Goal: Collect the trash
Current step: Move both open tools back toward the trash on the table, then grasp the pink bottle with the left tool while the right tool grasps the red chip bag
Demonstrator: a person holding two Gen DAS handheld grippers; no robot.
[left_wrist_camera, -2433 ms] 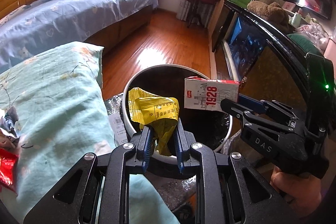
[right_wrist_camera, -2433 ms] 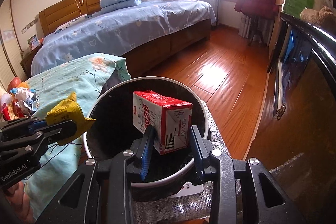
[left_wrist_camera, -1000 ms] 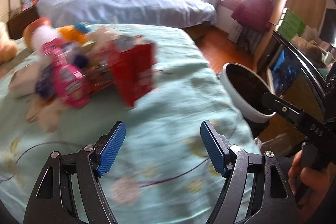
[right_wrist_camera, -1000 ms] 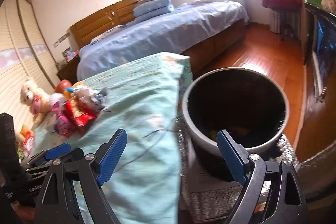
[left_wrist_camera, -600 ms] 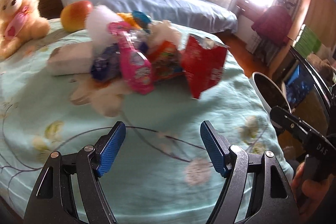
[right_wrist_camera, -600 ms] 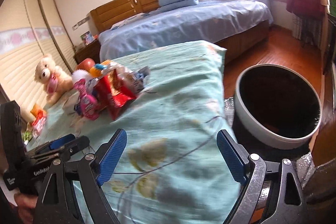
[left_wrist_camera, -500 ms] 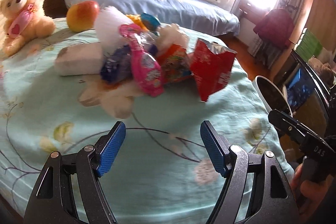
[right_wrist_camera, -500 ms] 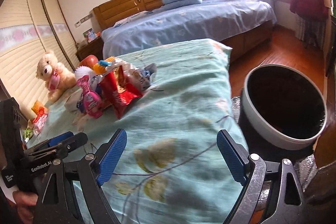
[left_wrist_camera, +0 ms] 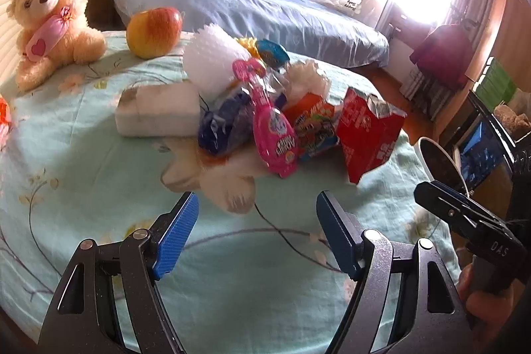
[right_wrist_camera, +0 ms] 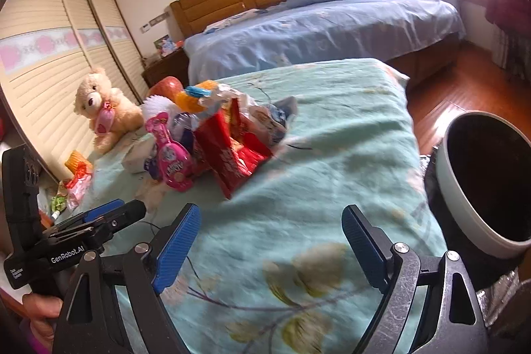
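Observation:
A heap of trash lies on the green flowered bedspread [left_wrist_camera: 83, 161]: a red torn packet [left_wrist_camera: 368, 135], an orange snack box [left_wrist_camera: 312, 125], a pink bottle-shaped pack [left_wrist_camera: 272, 128], a blue wrapper [left_wrist_camera: 225, 128] and white tissue [left_wrist_camera: 215, 178]. My left gripper [left_wrist_camera: 257, 234] is open and empty, just short of the heap. My right gripper [right_wrist_camera: 270, 247] is open and empty over the bedspread [right_wrist_camera: 332, 171]; the red packet [right_wrist_camera: 229, 158] lies ahead of it to the left. The white bin [right_wrist_camera: 481, 181] stands at the right.
A teddy bear [left_wrist_camera: 49, 22], an apple [left_wrist_camera: 154, 32] and a white block [left_wrist_camera: 159, 111] sit beyond the heap. More wrappers [right_wrist_camera: 78, 178] lie at the bed's left edge. A blue bed [right_wrist_camera: 315, 32] and wooden floor [right_wrist_camera: 464, 98] lie beyond.
Both grippers let go of the yellow wrapper and the carton over the bin, opened, and swung left over the bedspread toward the heap. In the last half second the left gripper came slightly closer.

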